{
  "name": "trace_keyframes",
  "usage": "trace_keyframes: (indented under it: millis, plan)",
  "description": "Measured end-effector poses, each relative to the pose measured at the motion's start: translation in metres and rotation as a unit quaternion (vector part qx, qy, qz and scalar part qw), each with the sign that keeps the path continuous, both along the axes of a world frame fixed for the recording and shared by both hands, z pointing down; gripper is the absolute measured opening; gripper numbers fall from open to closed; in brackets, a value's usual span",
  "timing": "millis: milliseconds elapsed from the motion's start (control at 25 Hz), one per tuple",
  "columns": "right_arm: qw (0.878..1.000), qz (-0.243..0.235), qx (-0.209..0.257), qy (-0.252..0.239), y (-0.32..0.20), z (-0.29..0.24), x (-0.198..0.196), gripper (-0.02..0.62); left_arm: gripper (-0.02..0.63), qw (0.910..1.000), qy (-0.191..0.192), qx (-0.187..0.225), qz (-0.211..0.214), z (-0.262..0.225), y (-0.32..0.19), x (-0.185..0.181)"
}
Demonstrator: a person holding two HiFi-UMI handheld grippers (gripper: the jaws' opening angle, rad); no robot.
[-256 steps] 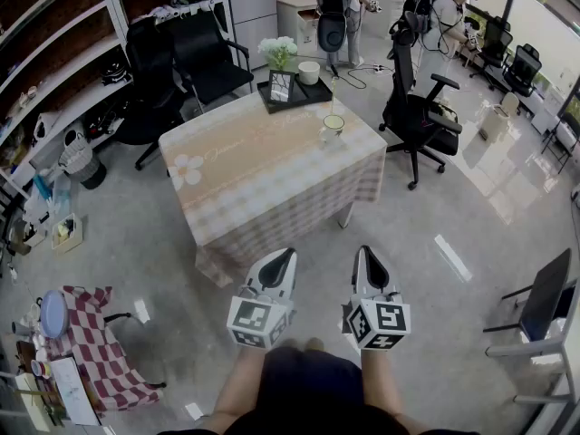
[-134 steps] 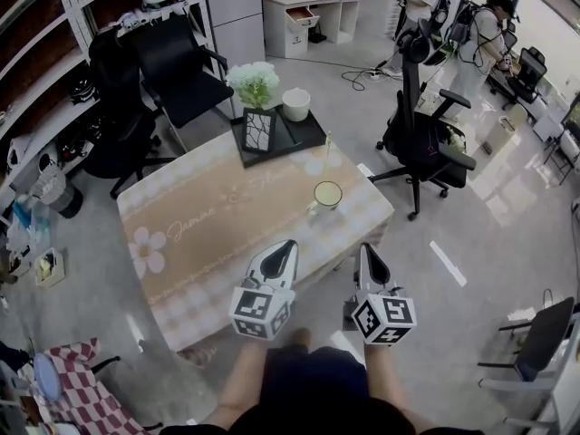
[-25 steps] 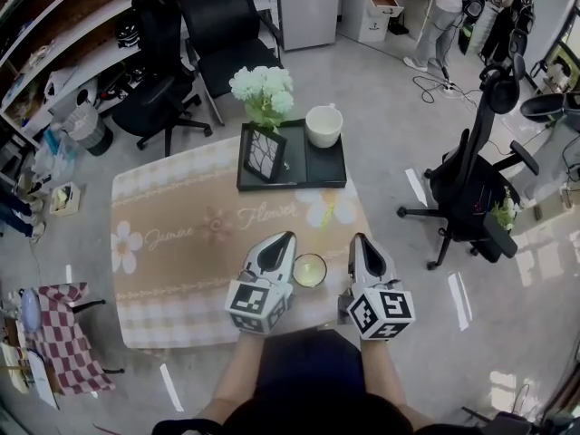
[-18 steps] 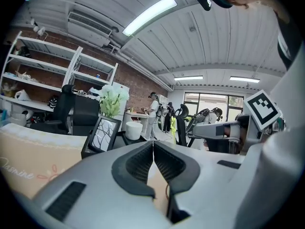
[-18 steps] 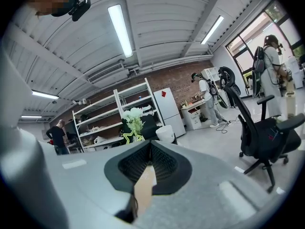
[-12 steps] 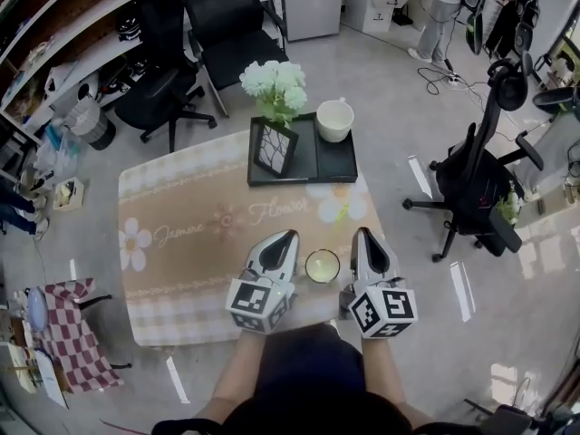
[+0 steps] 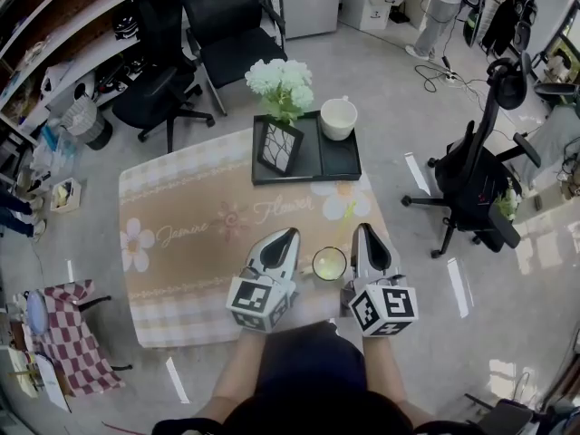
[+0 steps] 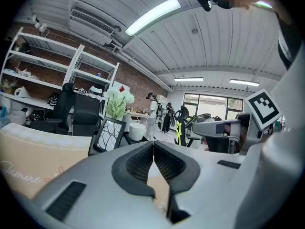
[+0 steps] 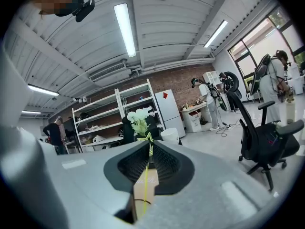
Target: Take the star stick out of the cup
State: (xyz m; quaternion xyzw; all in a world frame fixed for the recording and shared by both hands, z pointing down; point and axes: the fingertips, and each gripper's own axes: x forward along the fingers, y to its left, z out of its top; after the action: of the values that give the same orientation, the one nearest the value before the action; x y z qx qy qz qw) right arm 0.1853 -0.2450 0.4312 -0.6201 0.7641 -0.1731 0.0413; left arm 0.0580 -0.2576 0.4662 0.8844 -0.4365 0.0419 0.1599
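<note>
A pale cup (image 7: 329,263) stands on the beige tablecloth (image 7: 181,243) near its front edge. In the head view it lies between my two grippers. My left gripper (image 7: 290,236) is just left of it, pads together and empty (image 8: 153,144). The right gripper (image 7: 361,231) is just right of it. Its jaws (image 9: 149,144) have just parted by a hairline and still stand all but shut. The yellow star stick (image 9: 148,138) shows upright through that slit, ahead of the tips; whether it touches them I cannot tell. It also shows right of the left jaws (image 8: 179,128).
A black tray (image 7: 335,157) at the table's far side carries a white pot (image 7: 338,118), a framed picture (image 7: 279,148) and a vase of white flowers (image 7: 281,80). Black office chairs stand behind the table (image 7: 217,34) and to the right (image 7: 476,184). Shelving lines the left wall.
The person has walked up to the table. Over the last second both grippers edged forward past the cup, which now sits closer to the right gripper in the head view.
</note>
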Motion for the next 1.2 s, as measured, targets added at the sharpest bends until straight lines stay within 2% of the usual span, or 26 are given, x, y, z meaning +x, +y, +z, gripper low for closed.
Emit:
trace_keyframes:
  millis: [640,1200]
  plan:
    - [0.999,-0.026,-0.014,0.017,-0.009,0.002,-0.025,0.167,0.012,0.9999,0.005,-0.002,-0.010,0.000,-0.003,-0.014]
    - [0.999,-0.033,-0.025,0.020,-0.026,0.010,-0.026,0.172,0.012,0.9995,0.005,-0.009,-0.031,0.007,-0.012,-0.023]
